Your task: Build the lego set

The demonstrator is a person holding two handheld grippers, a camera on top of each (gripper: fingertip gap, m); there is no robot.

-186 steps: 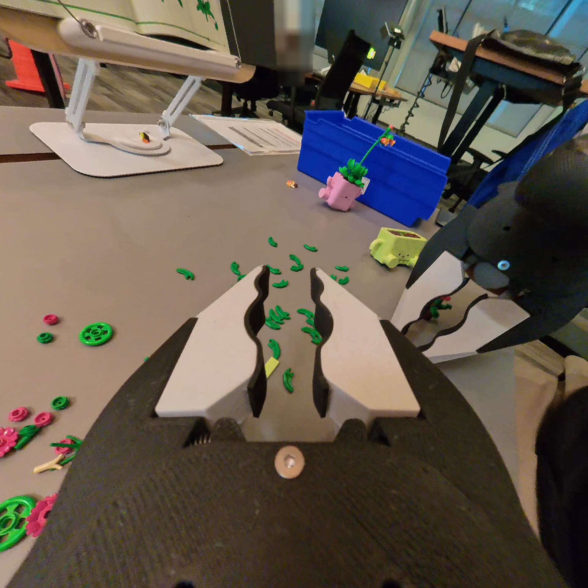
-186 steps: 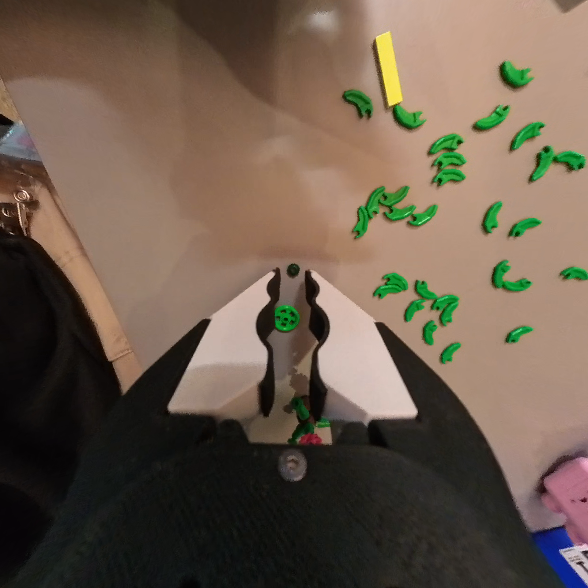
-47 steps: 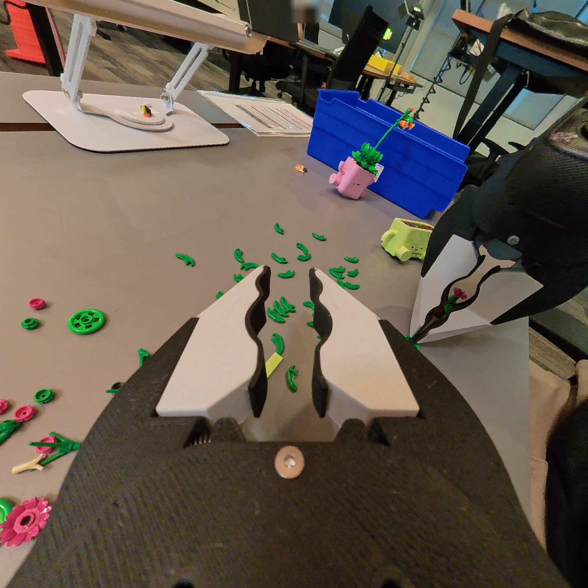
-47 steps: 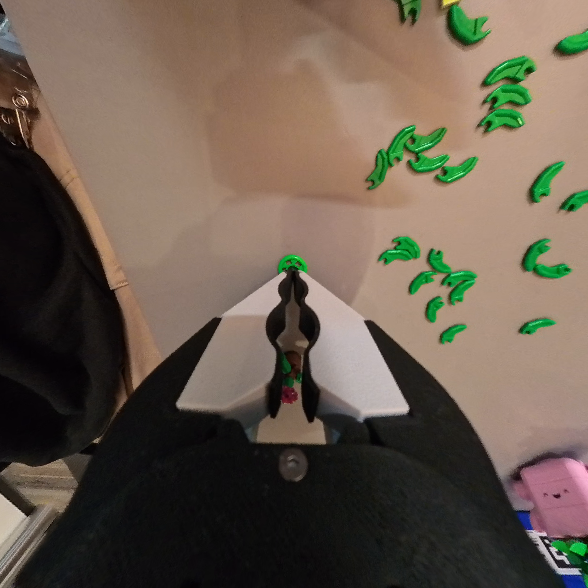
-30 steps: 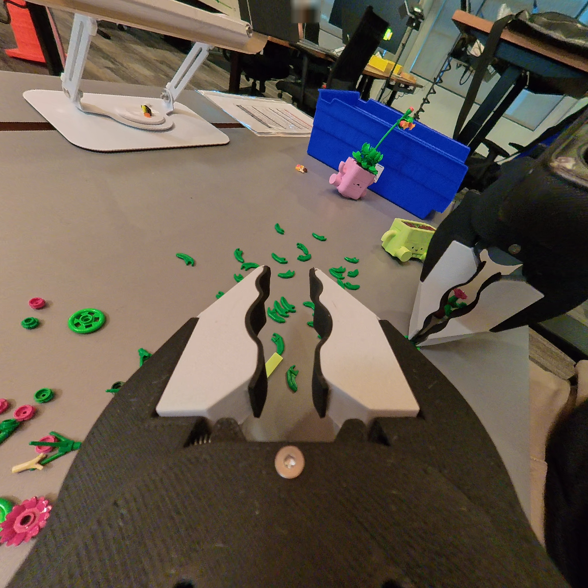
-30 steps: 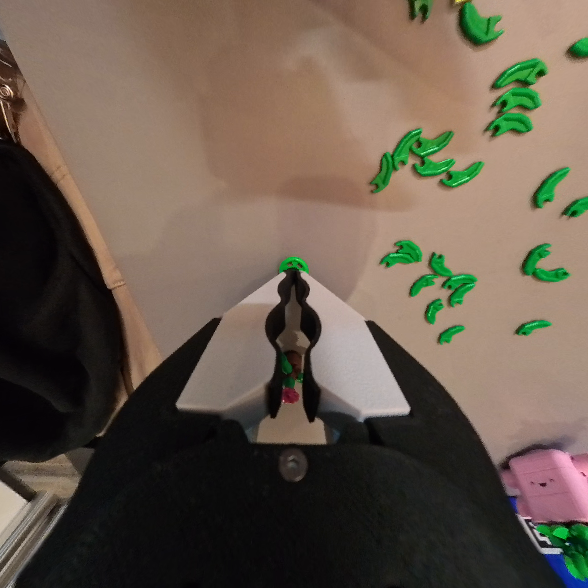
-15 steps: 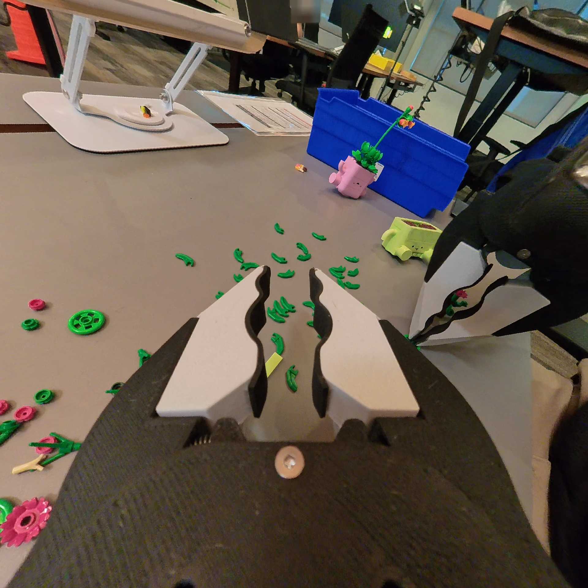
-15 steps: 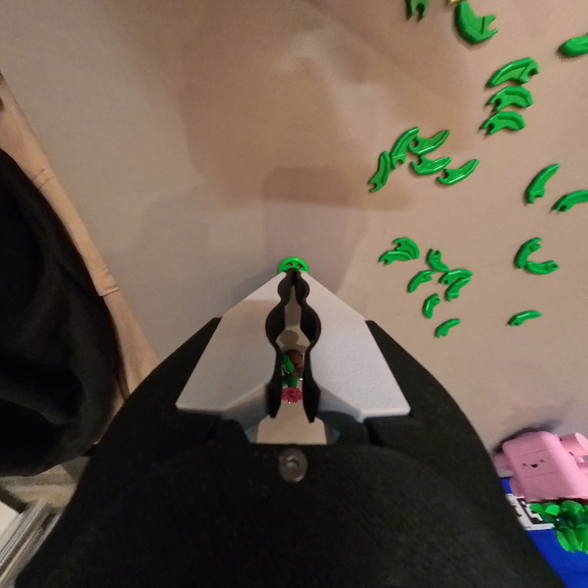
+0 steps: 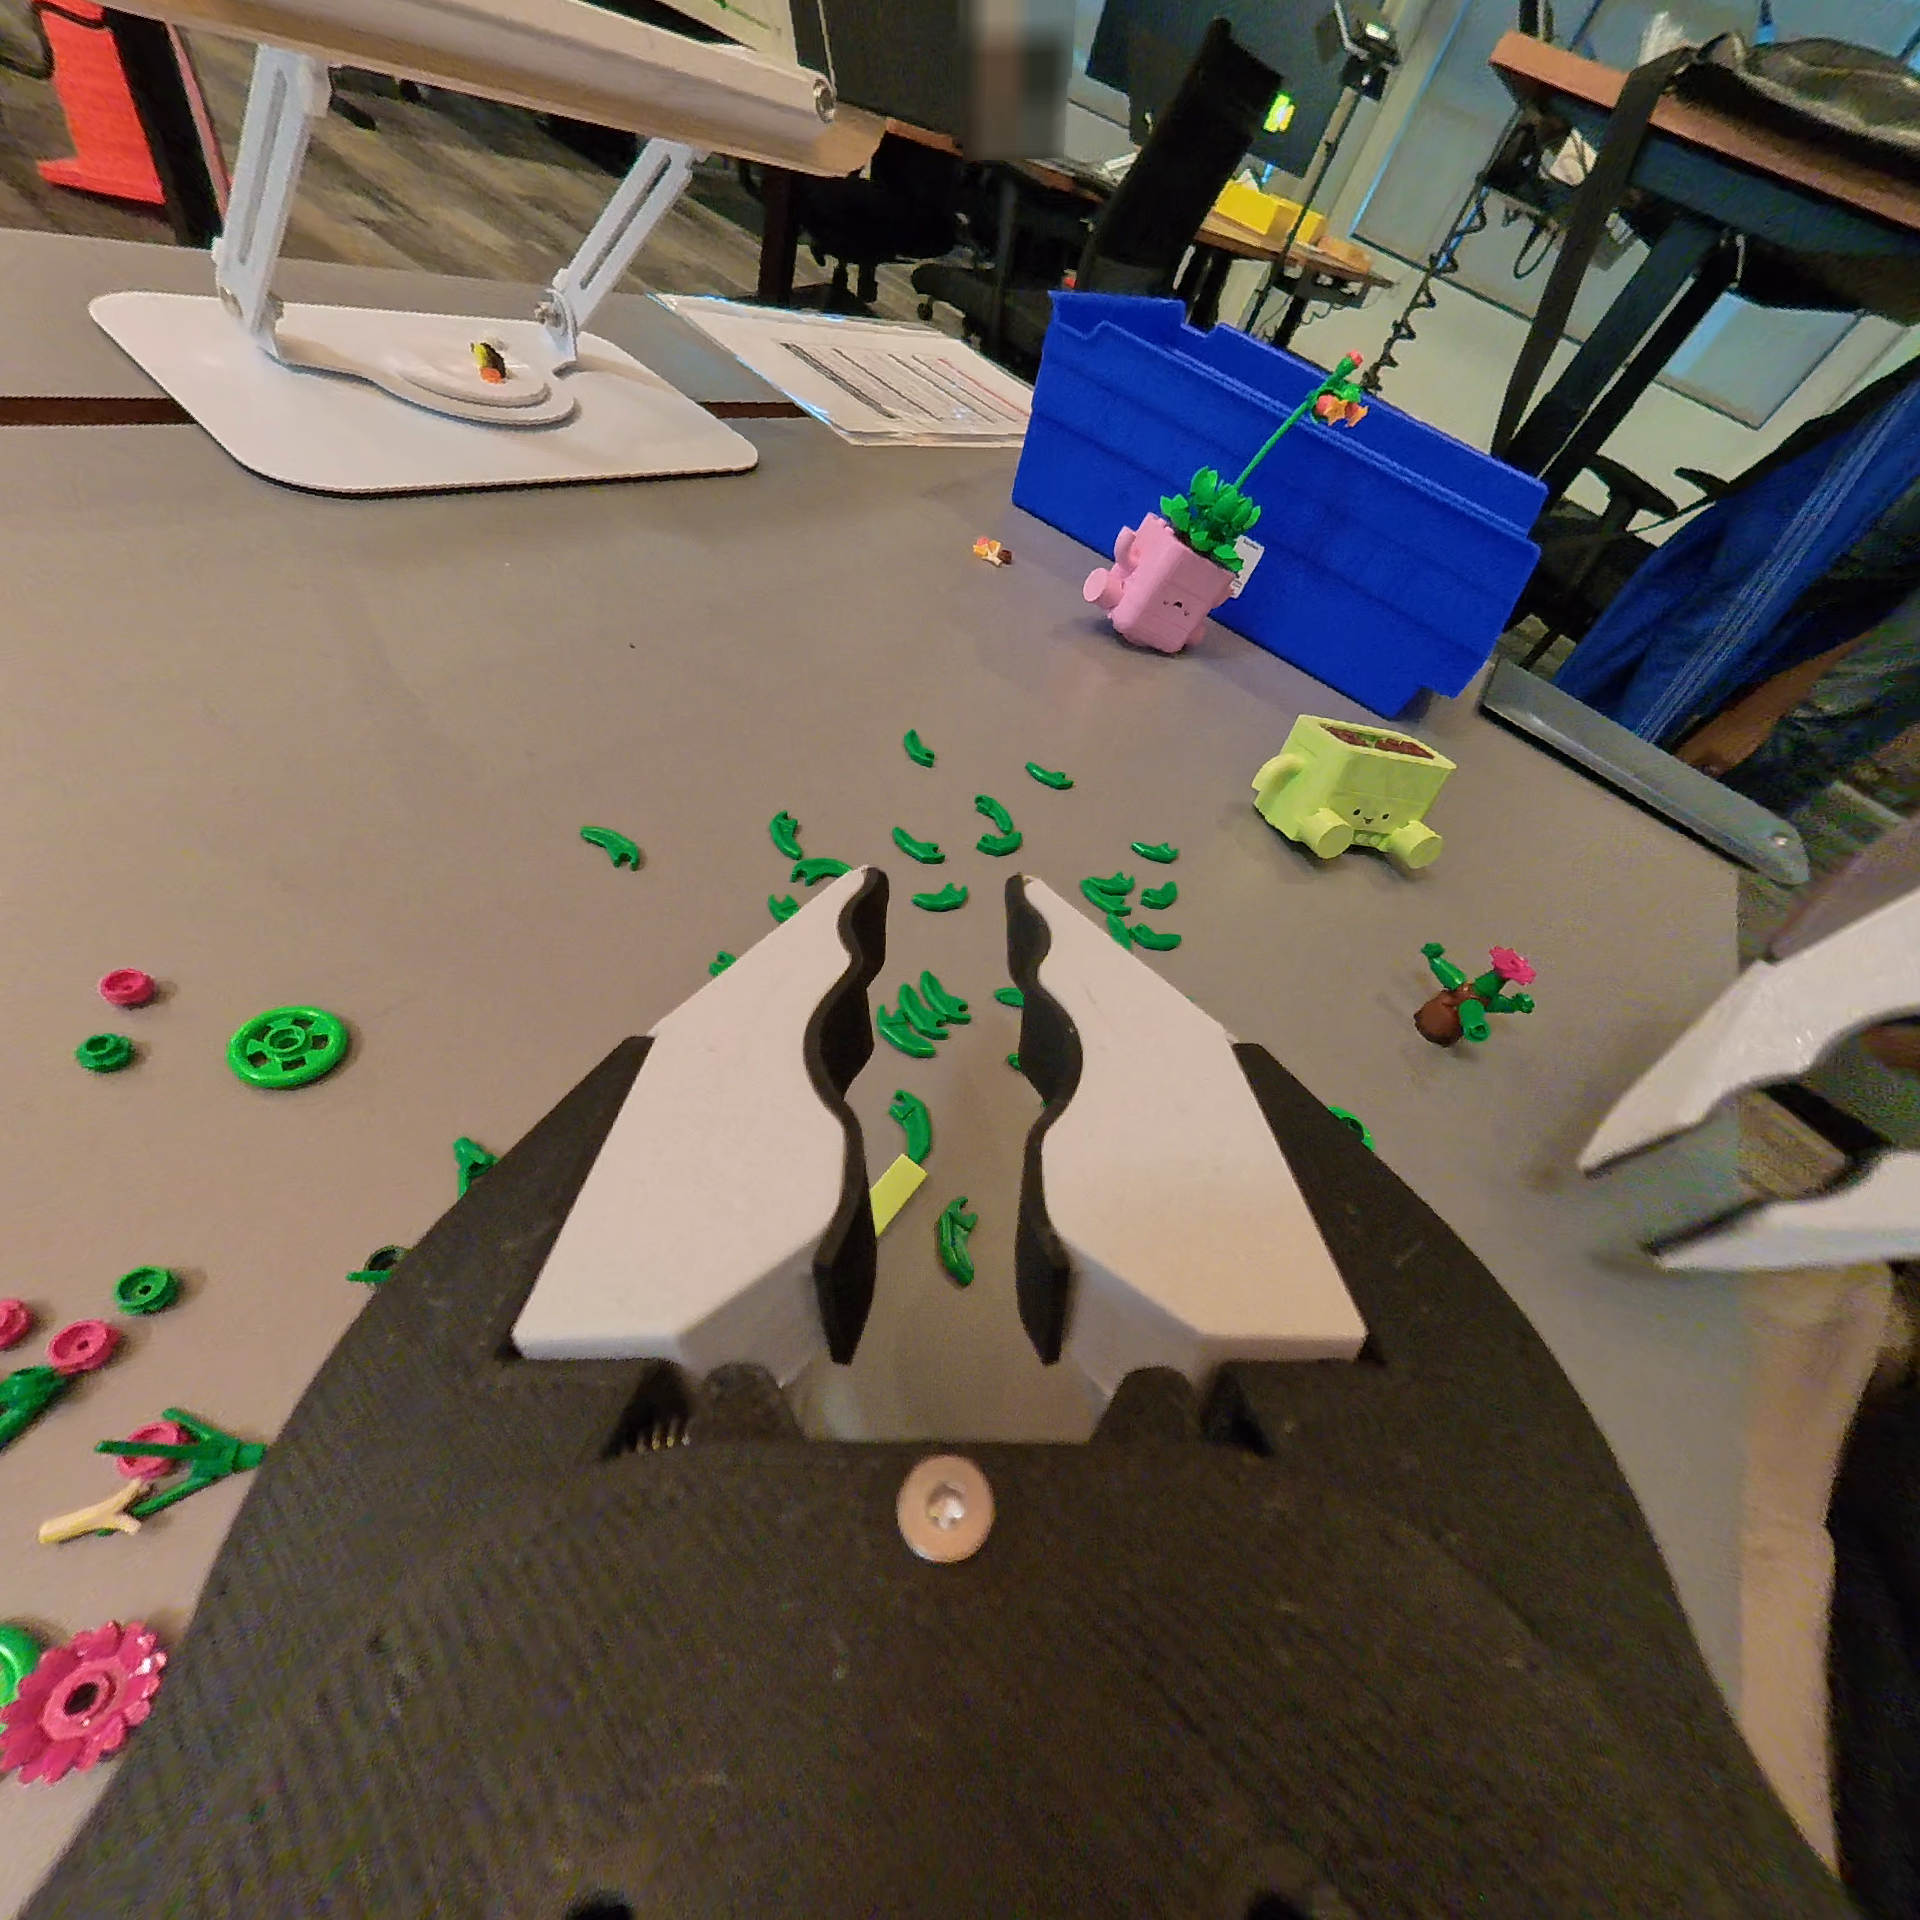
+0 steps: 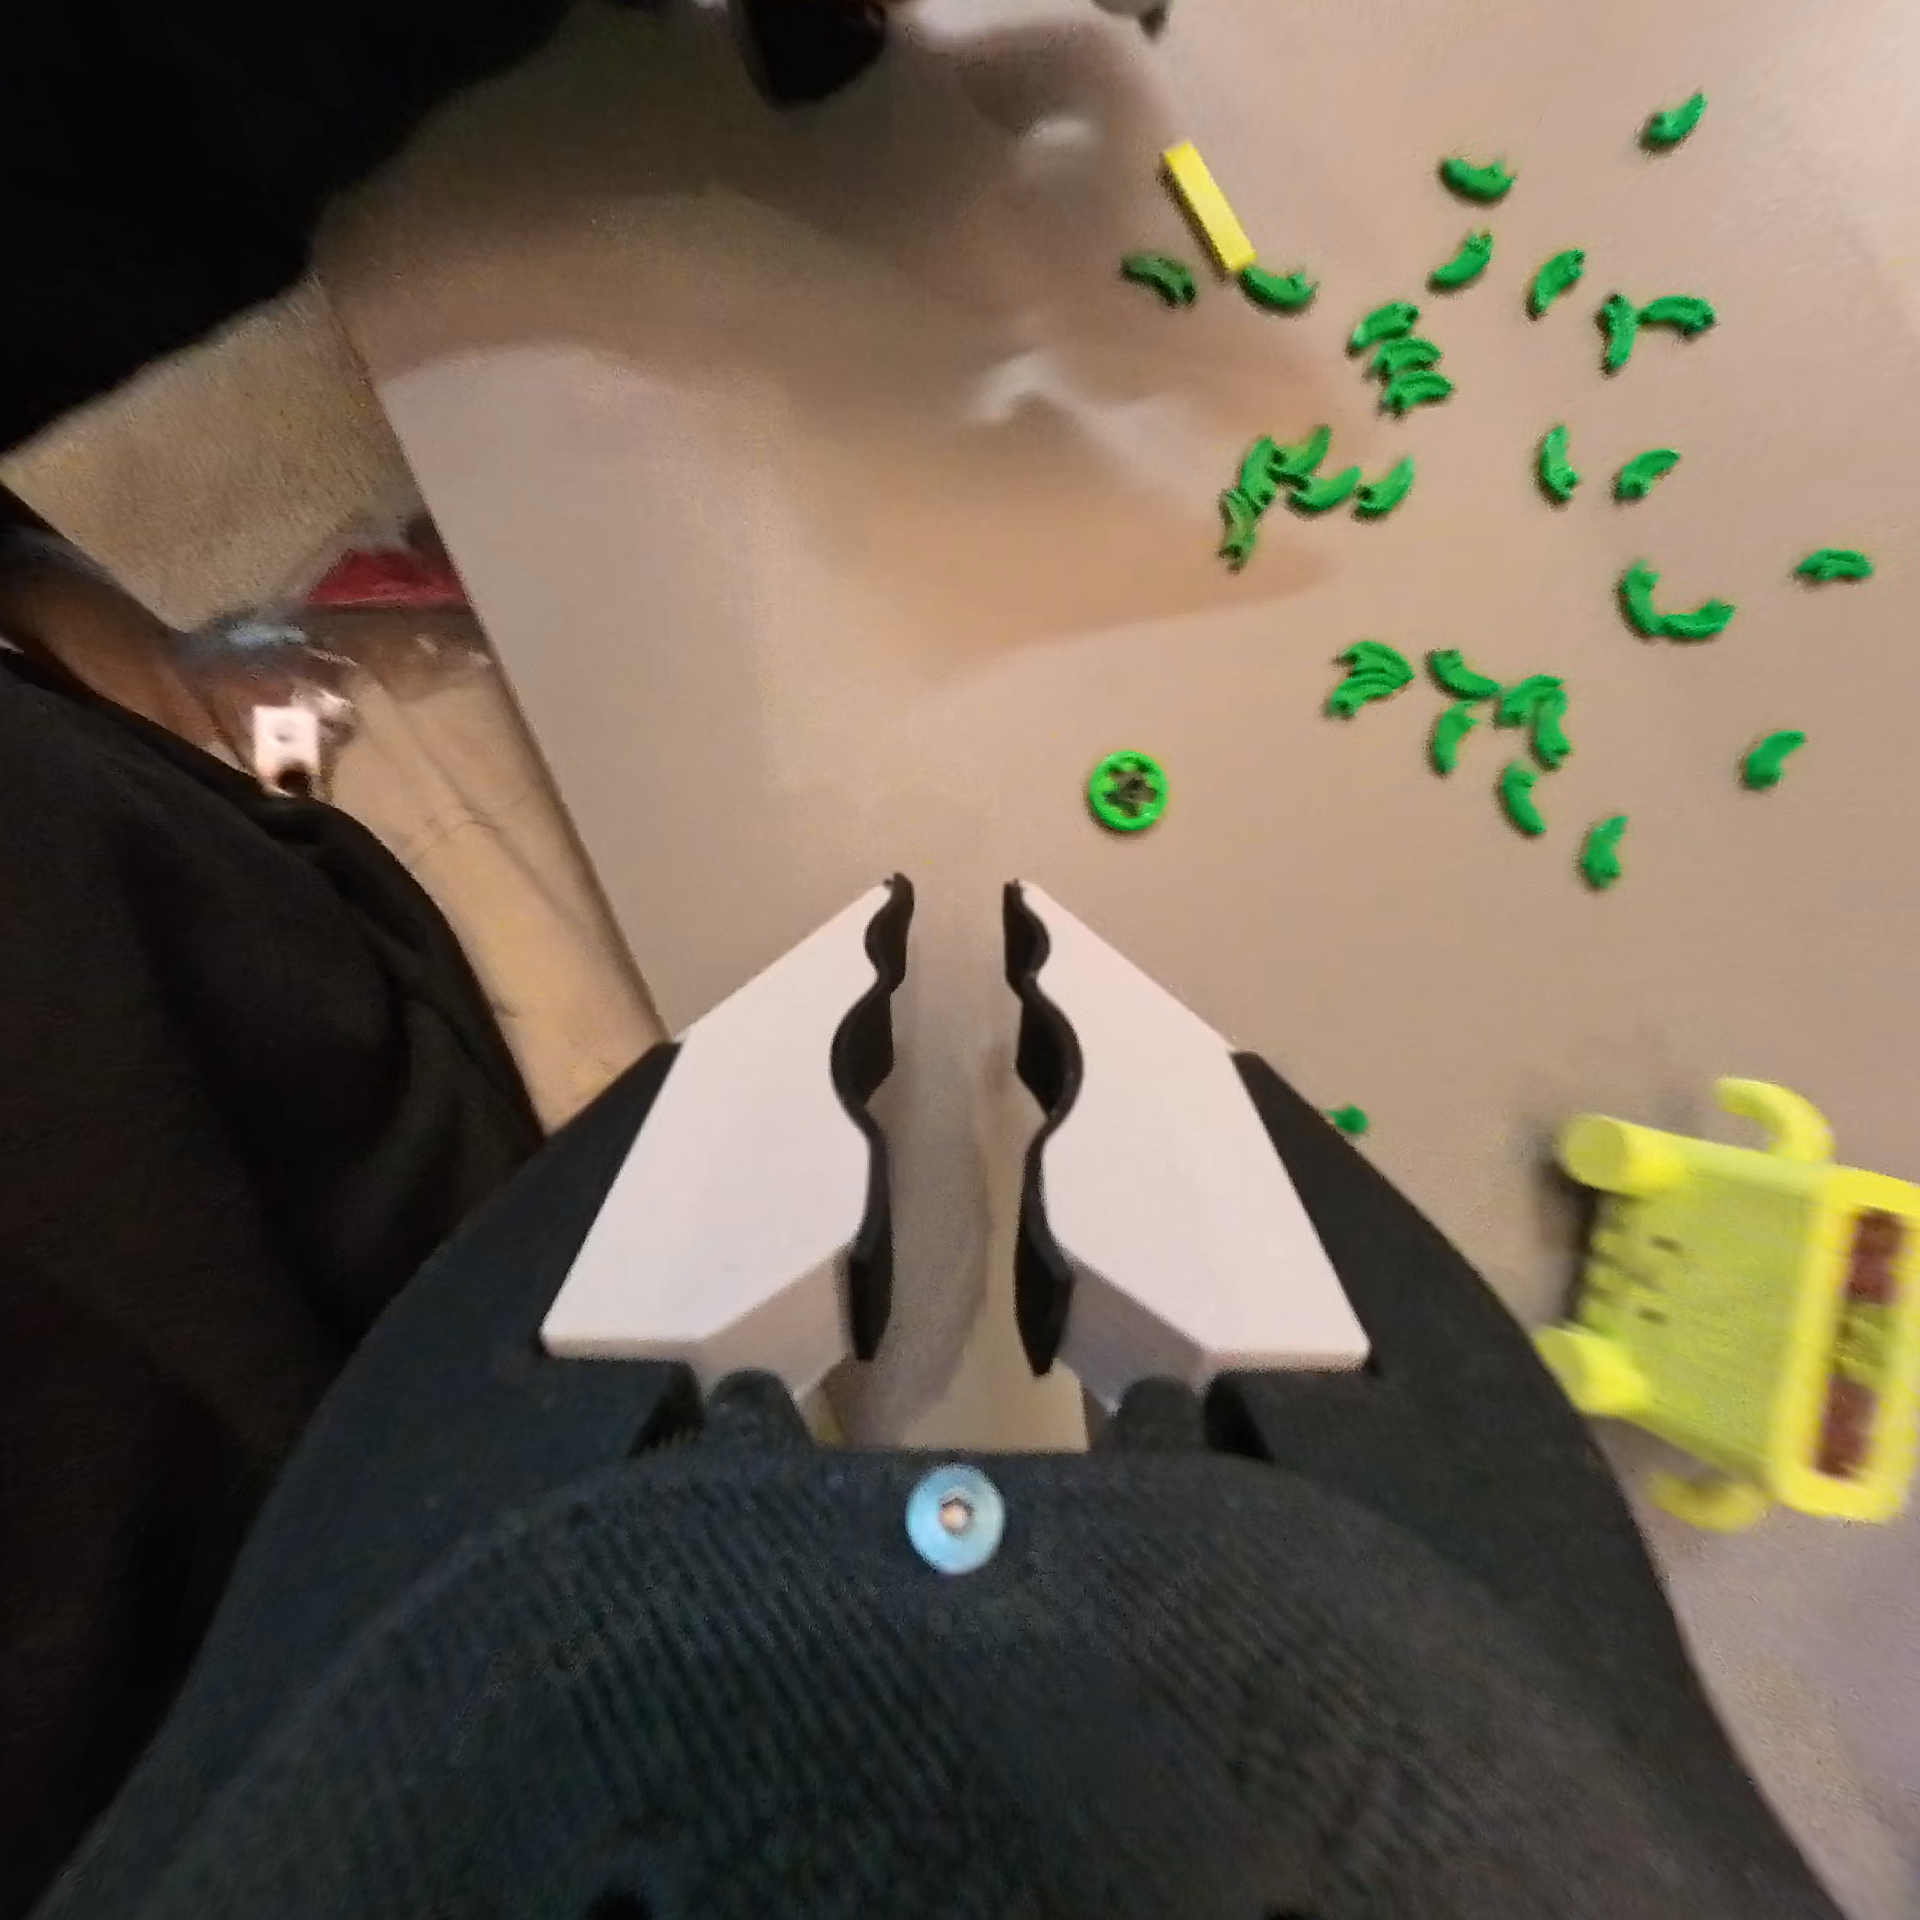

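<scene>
My left gripper (image 9: 945,883) is open and empty, held low over scattered green leaf pieces (image 9: 920,1013) and a yellow tile (image 9: 896,1190). My right gripper (image 10: 956,888) is open and empty; it also shows blurred at the right edge of the left wrist view (image 9: 1621,1210). A small flower stem with a pink bloom and brown base (image 9: 1470,992) lies on the grey table, left of the right gripper. A small green ring (image 10: 1127,792) lies just beyond the right fingertips. A lime pot (image 9: 1351,800) lies on its side, and also shows in the right wrist view (image 10: 1745,1330). A pink pot with a plant (image 9: 1169,592) stands farther back.
A blue bin (image 9: 1299,520) stands behind the pink pot. A white stand (image 9: 416,395) and a paper sheet (image 9: 862,374) are at the back. A green wheel (image 9: 286,1047), small rings and pink flowers (image 9: 78,1704) lie at the left. A person's dark clothing (image 10: 156,1039) is by the table edge. Spacing between my two grippers at the tips: around 20 cm.
My right gripper has opened, let go of the green ring and the flower stem, and pulled back to the right. The flower stem now lies on the table. The left gripper has not moved.
</scene>
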